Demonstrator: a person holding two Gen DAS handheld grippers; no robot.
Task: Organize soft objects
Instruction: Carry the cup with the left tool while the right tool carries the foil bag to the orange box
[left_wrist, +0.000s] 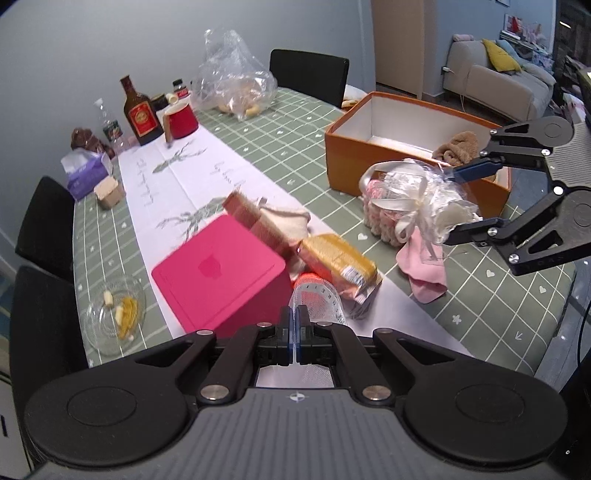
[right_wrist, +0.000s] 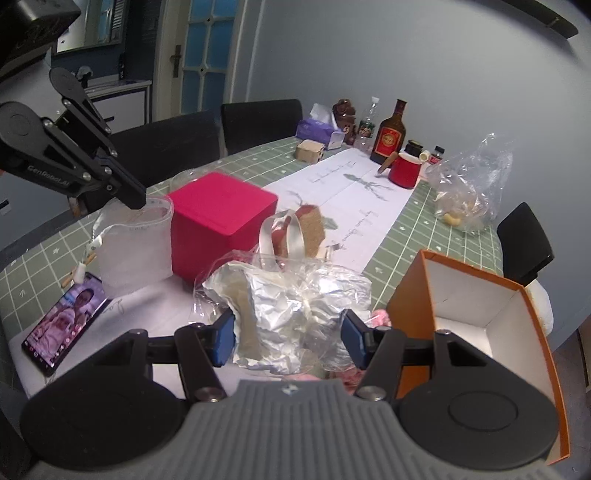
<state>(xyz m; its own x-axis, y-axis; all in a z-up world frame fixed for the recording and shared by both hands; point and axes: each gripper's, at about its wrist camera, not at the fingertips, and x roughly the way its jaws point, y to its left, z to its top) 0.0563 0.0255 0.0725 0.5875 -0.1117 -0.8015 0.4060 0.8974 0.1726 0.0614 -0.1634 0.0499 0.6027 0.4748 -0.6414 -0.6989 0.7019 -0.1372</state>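
The left gripper (left_wrist: 294, 325) is clenched tight on the rim of a translucent white mesh pouch (right_wrist: 131, 243), which hangs off the table below its fingers, just beside the bright pink cube-shaped box (left_wrist: 221, 273); the right gripper (right_wrist: 288, 339) grasps a crinkled clear cellophane gift bundle with a cream ribbon bow (left_wrist: 413, 199) between its blue pads (right_wrist: 224, 339) — the jaws stand partly apart around the wrapping. In the left wrist view this bundle is raised in front of the open orange cardboard box (left_wrist: 373, 162), with a pink and cream knitted basket (left_wrist: 384, 225) inside or against the wrap and a pale pink cloth (left_wrist: 424, 269) trailing onto the green checked tablecloth (left_wrist: 314, 118); a tan fuzzy towel (left_wrist: 456, 147) sits inside the orange box. A yellow packet of biscuits (left_wrist: 340, 262) lies on the white runner by the pink box; a lit smartphone (right_wrist: 62, 325) lies near the table edge below the pouch.
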